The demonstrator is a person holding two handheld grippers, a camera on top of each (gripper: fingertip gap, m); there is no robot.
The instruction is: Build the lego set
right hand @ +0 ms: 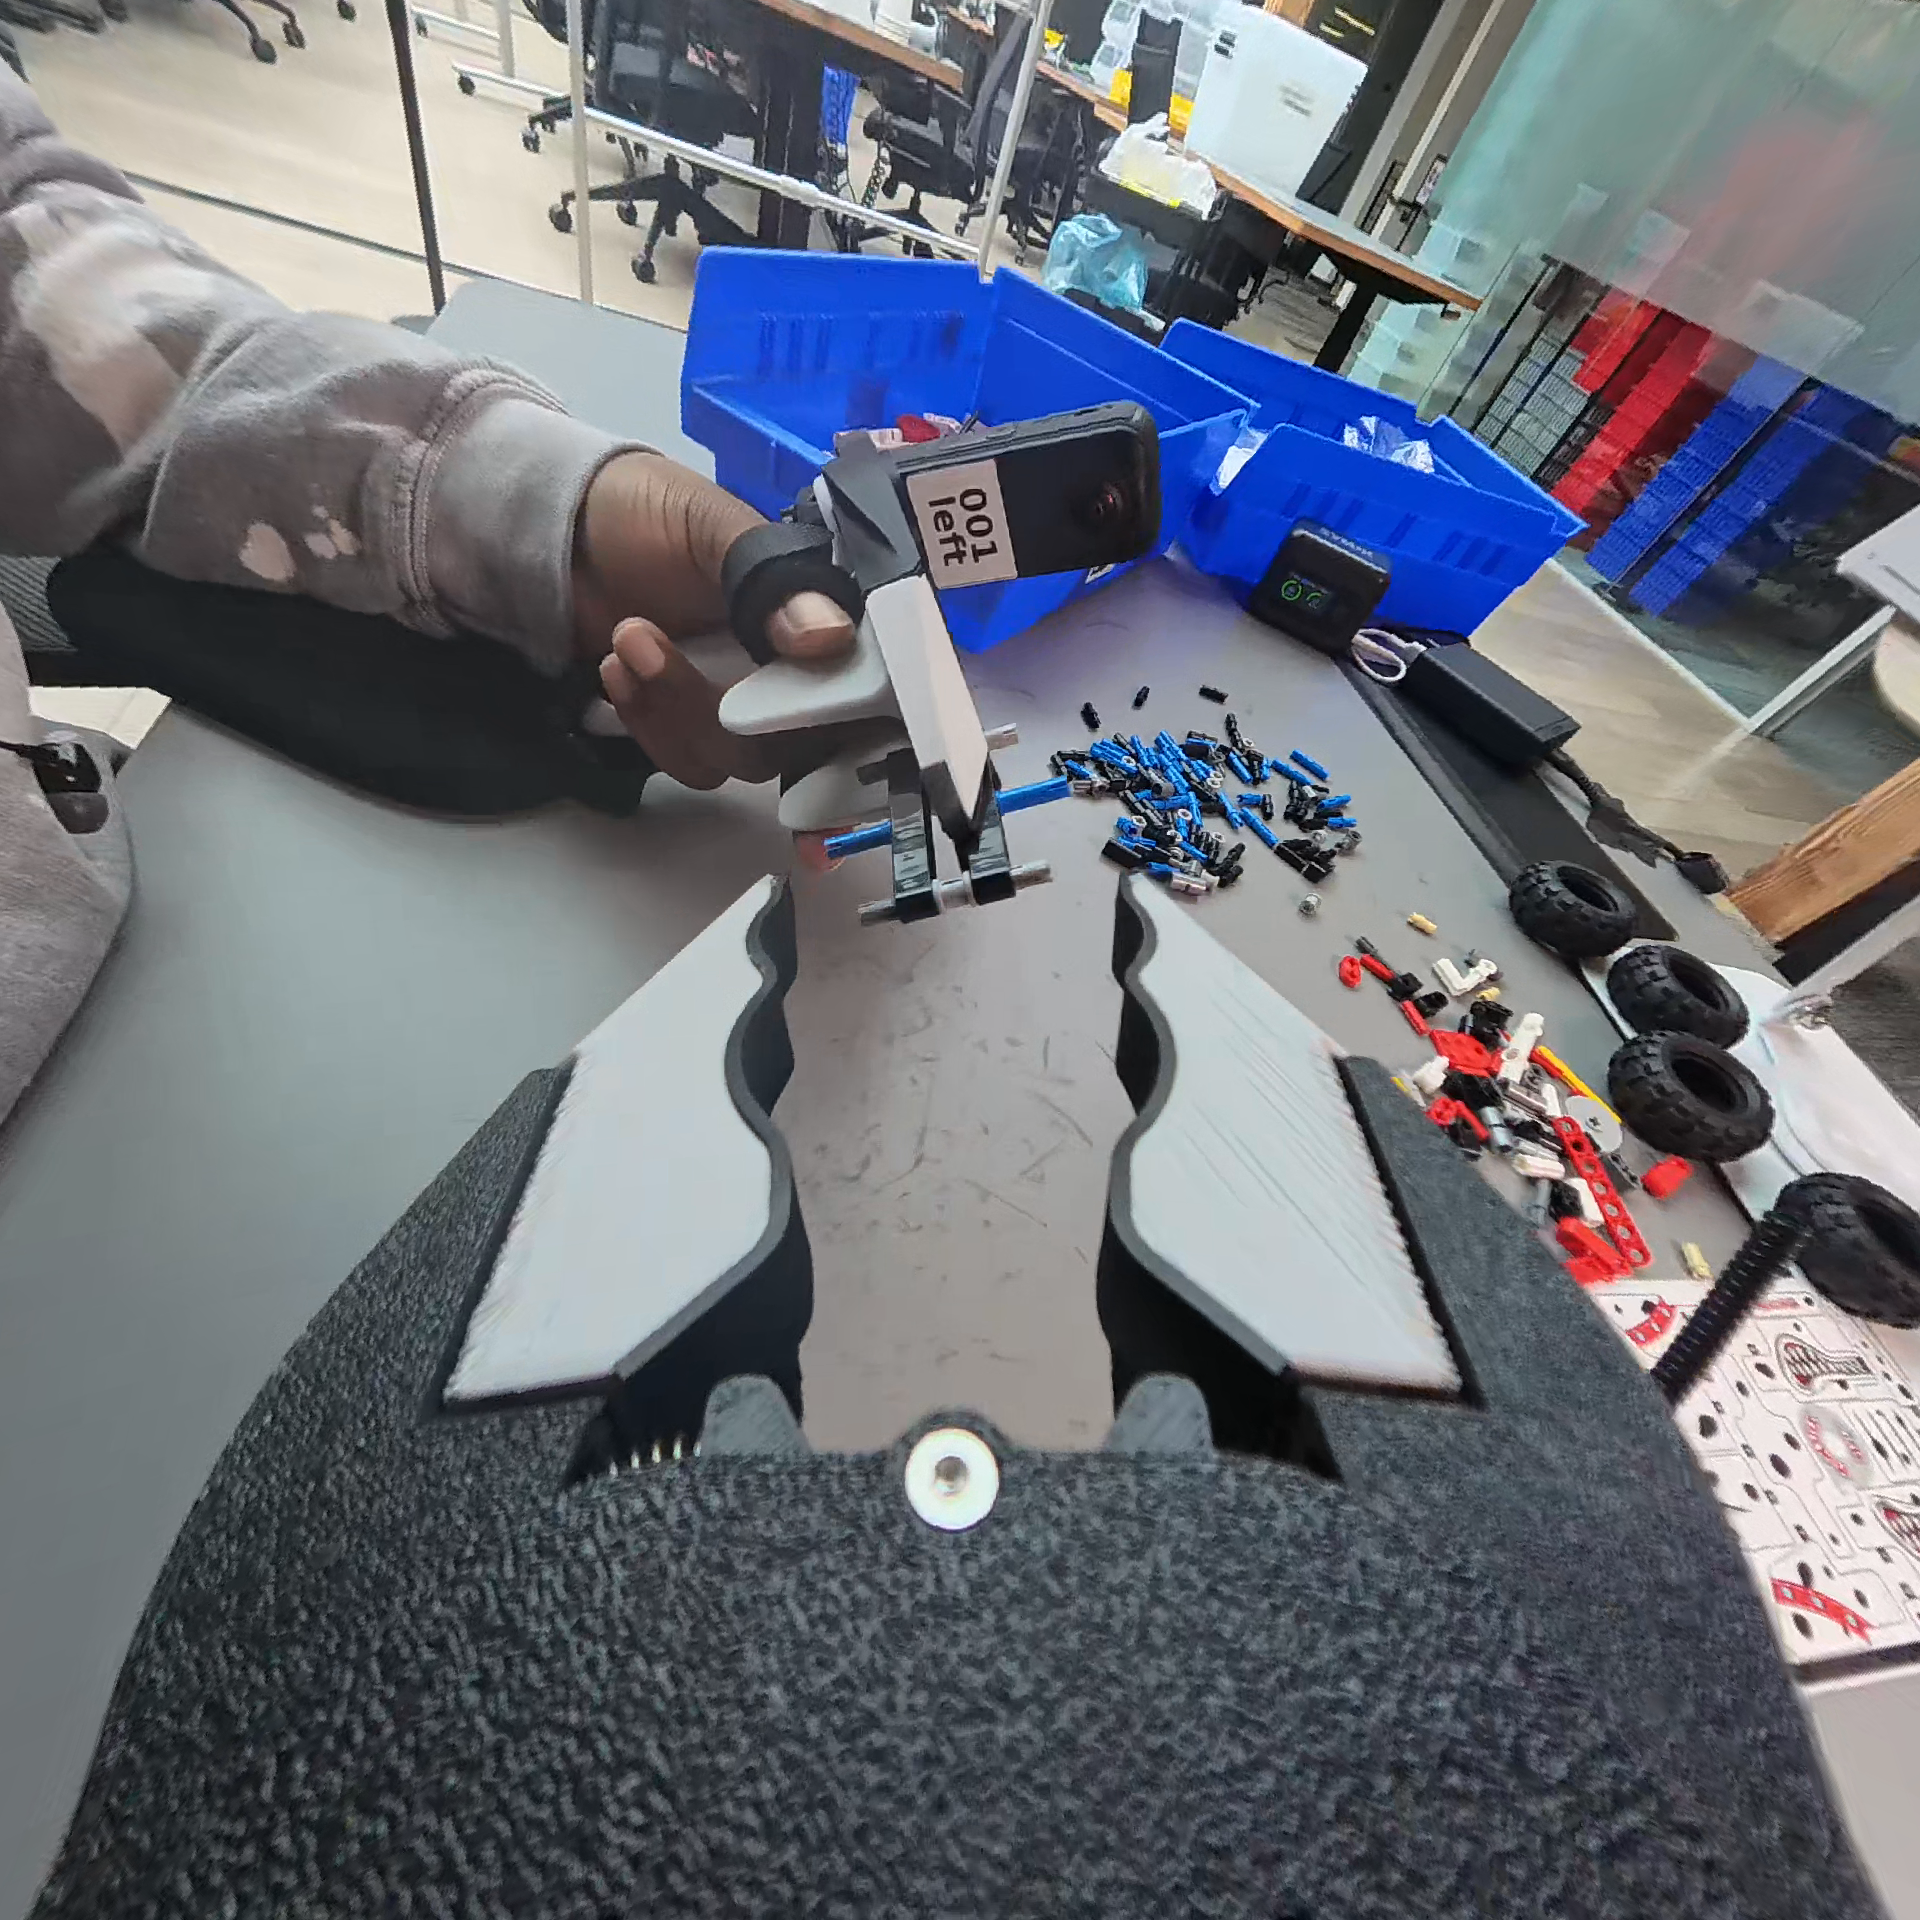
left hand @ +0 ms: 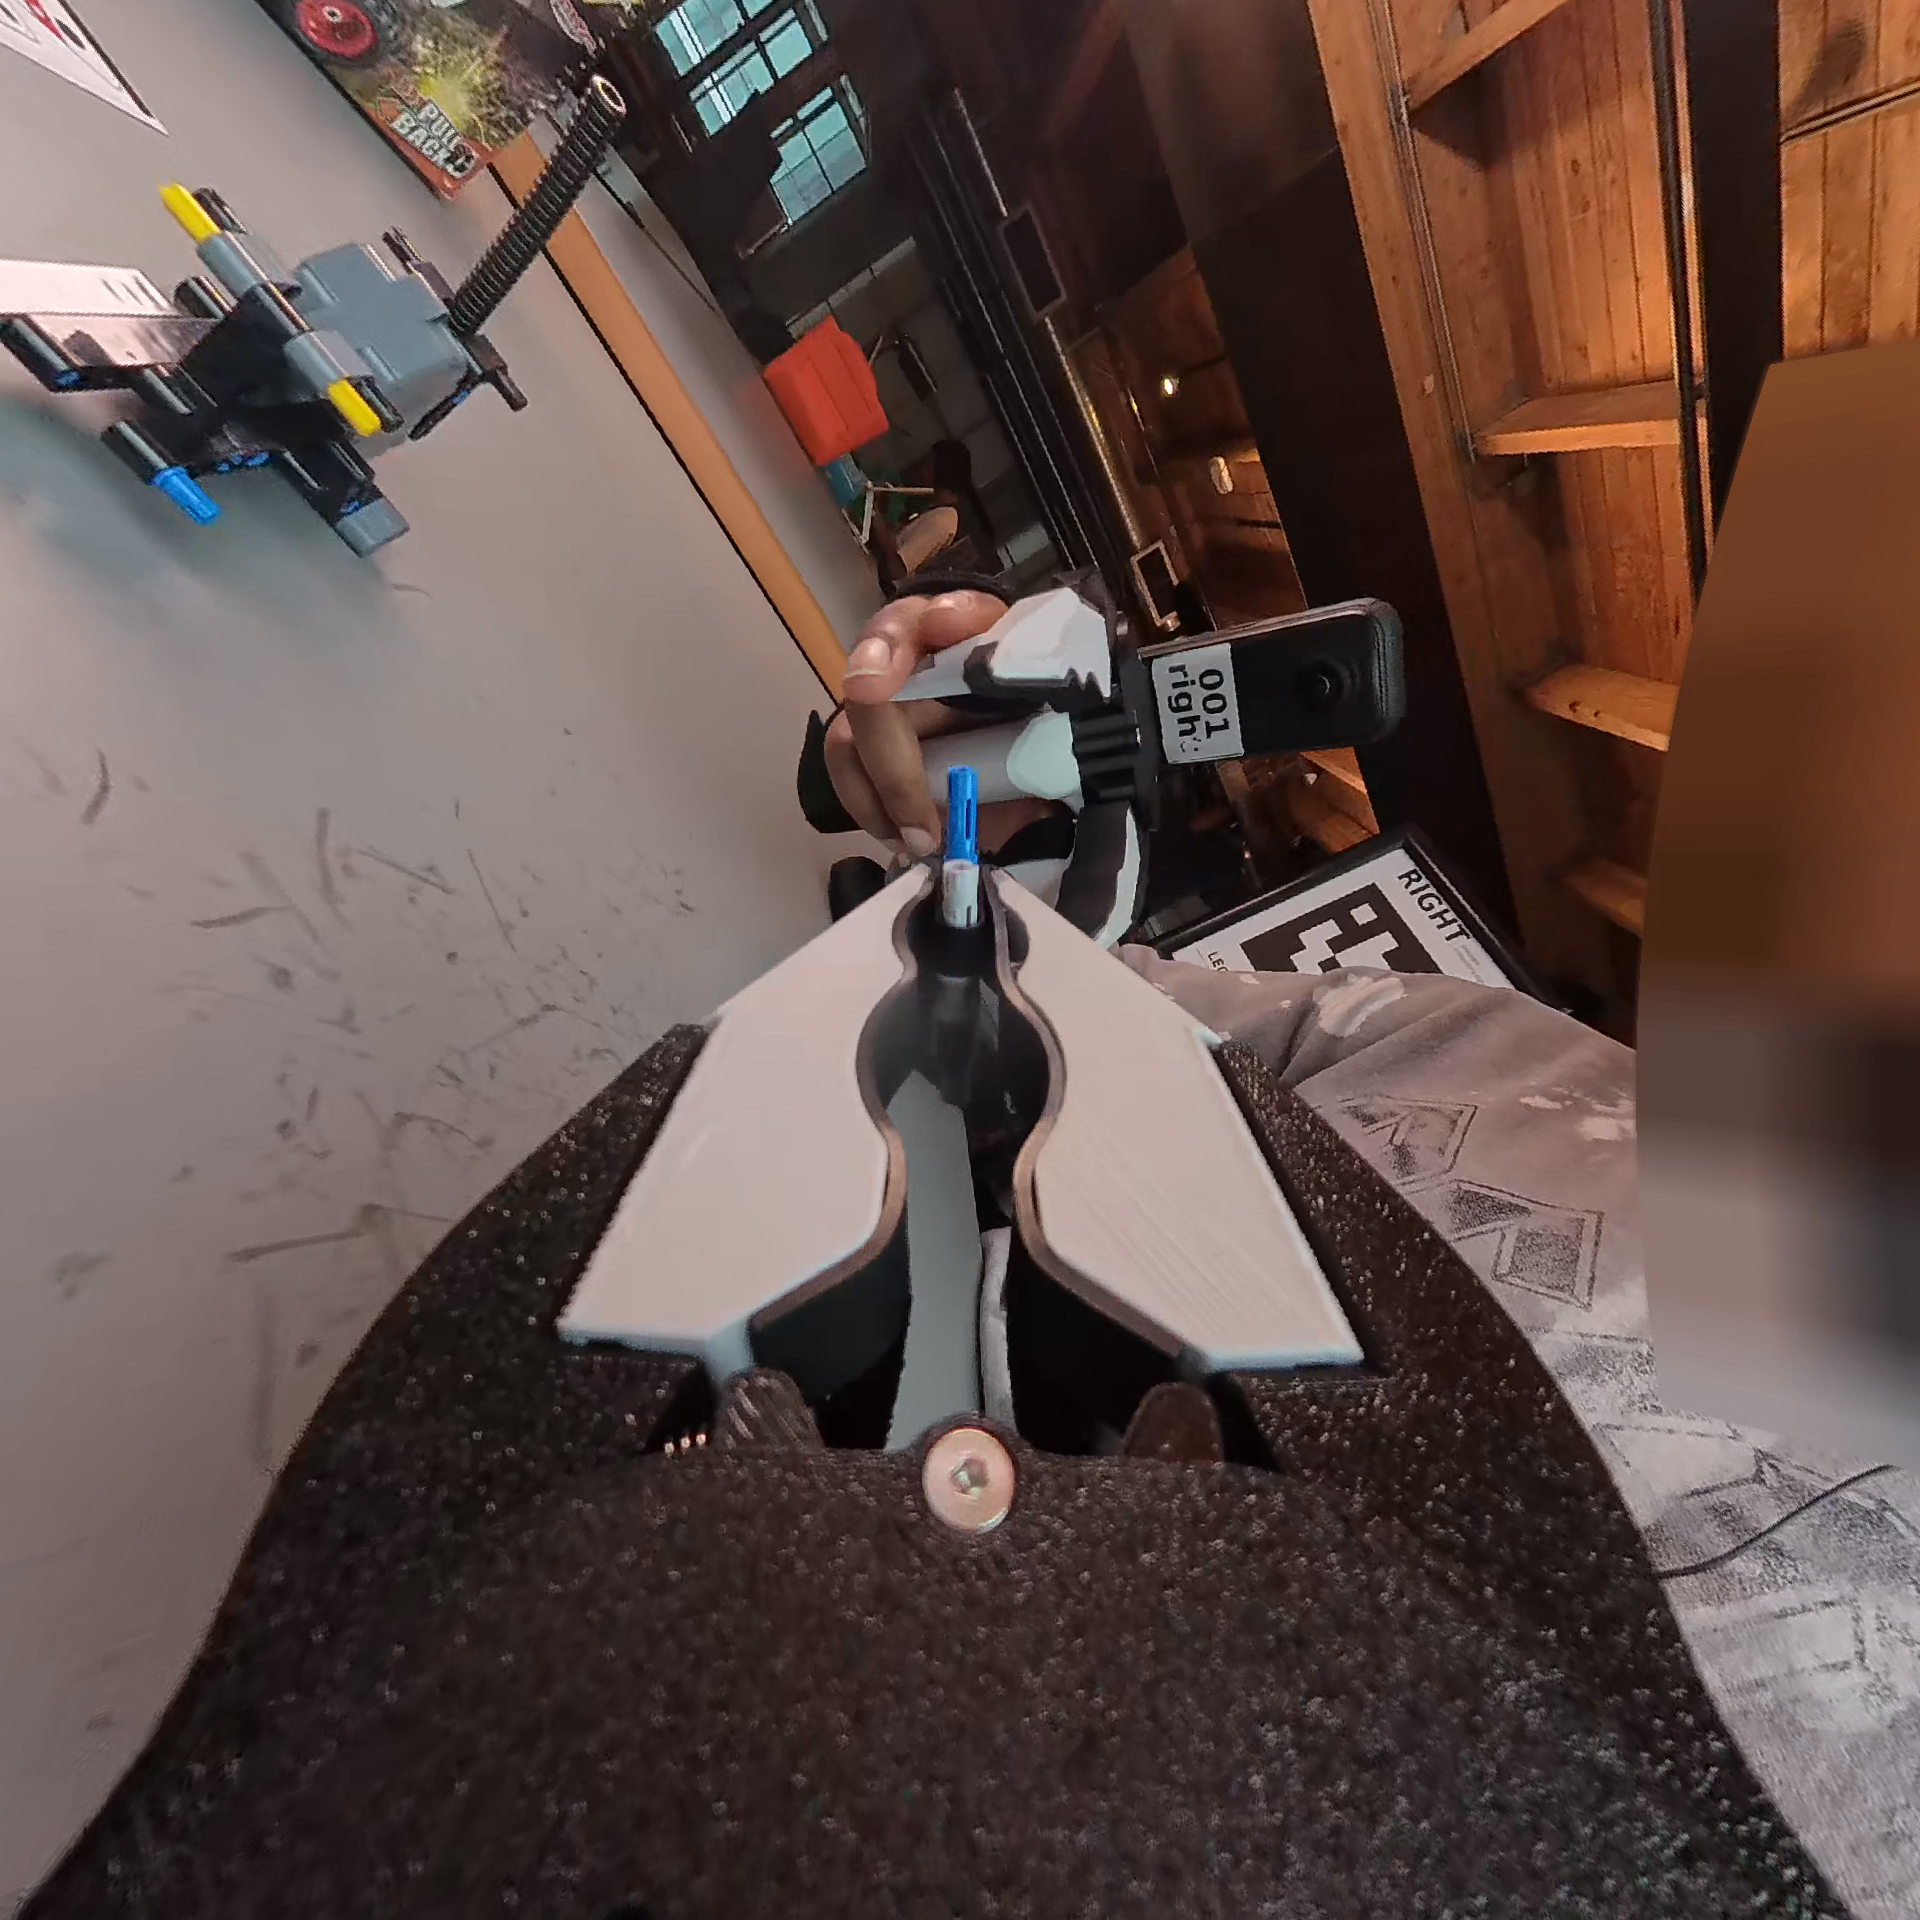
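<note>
Left gripper: its jaws are clenched on a small black lego piece with blue and grey rods through it. We hold it up in the air above the grey scratched surface.

Right gripper: its jaws are spread wide with nothing between them. It sits just near the small piece, pointing at it.

What we have built: a half-made black and grey lego car body with yellow and blue pins rests on the surface, far to the left in the left wrist view. It has no wheels on it yet.

What is left: a lot, we think. A heap of little blue and black pins lies on the far right. A heap of red, white and black parts lies nearer on the right. Four black rubber tyres wait in a row beside them.

Other things: big blue plastic bins stand at the far side. A white sheet of stickers lies on the near right.

How far along: maybe the early middle. The small piece still has to join the car body.
</note>
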